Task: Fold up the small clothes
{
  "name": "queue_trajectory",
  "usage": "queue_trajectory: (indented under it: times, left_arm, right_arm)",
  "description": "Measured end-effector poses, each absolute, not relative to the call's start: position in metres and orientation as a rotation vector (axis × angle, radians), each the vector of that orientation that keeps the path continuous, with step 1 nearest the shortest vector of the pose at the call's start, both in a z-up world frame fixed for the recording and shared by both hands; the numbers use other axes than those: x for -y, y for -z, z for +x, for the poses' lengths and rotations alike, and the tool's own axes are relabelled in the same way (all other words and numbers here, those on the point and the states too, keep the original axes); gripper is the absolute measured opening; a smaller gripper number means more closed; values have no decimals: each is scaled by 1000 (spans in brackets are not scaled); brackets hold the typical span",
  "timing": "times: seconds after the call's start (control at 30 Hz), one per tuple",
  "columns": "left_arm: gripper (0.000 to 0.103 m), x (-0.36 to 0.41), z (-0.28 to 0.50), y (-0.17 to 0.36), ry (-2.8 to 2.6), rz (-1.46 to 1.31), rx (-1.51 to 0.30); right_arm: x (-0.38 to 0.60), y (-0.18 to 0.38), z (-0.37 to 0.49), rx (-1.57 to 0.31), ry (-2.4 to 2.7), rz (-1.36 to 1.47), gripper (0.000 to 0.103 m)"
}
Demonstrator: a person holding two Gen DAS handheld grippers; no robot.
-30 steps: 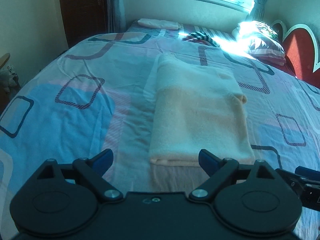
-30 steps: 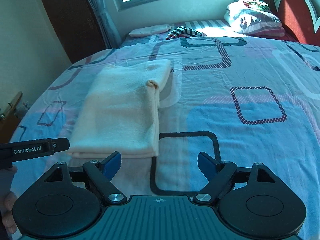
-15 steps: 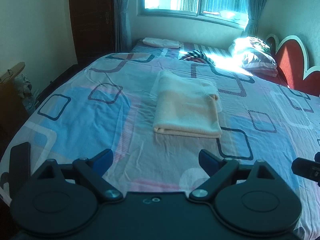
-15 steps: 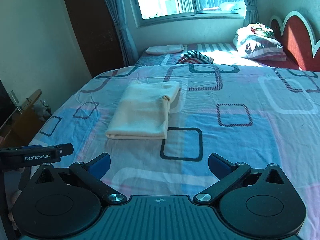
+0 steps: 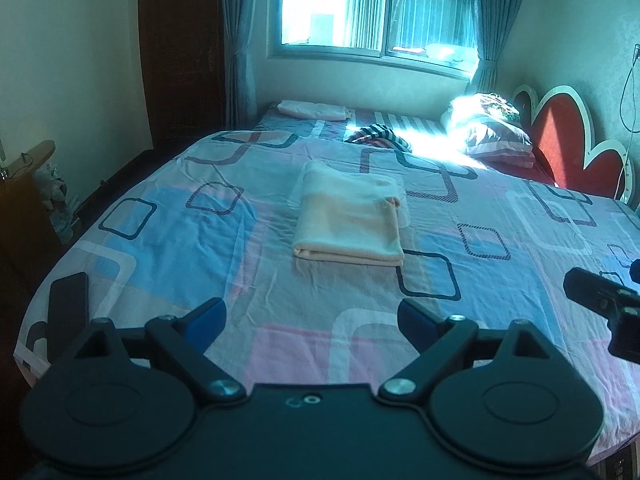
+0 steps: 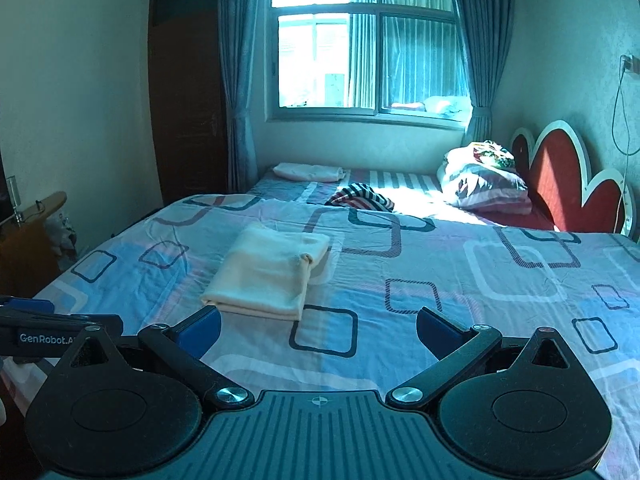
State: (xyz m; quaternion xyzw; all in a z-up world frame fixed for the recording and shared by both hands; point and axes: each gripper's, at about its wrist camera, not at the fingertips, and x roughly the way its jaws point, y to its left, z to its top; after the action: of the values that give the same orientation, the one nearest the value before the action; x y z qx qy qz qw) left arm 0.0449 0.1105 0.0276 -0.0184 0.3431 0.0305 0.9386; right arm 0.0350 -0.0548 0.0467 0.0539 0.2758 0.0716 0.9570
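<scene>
A cream garment (image 5: 350, 218) lies folded into a flat rectangle in the middle of the bed; it also shows in the right wrist view (image 6: 268, 276). My left gripper (image 5: 312, 322) is open and empty, held back above the bed's near edge, well short of the garment. My right gripper (image 6: 318, 326) is open and empty, also well back from it. A striped garment (image 5: 378, 134) lies crumpled further up the bed, also seen in the right wrist view (image 6: 360, 198). Another folded pale piece (image 5: 312, 110) lies at the far left corner.
The bed (image 5: 168, 240) has a sheet patterned with squares. A pillow (image 5: 492, 134) and a red heart-shaped headboard (image 5: 560, 148) are at the right. A dark flat object (image 5: 66, 312) lies at the bed's near left edge. A wooden side table (image 6: 36, 216) stands left.
Both grippers have pulled back and up from the folded cream garment, which now looks smaller and farther away. Both stayed open and empty.
</scene>
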Motion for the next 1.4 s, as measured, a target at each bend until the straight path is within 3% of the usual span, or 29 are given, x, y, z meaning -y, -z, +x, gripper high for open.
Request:
queue_trajectory:
  times: [1.4]
  left_arm:
    - [92,-106,22,-43,-90,1,-641]
  right_arm:
    - [62,-43,31,-566,-134,137,103]
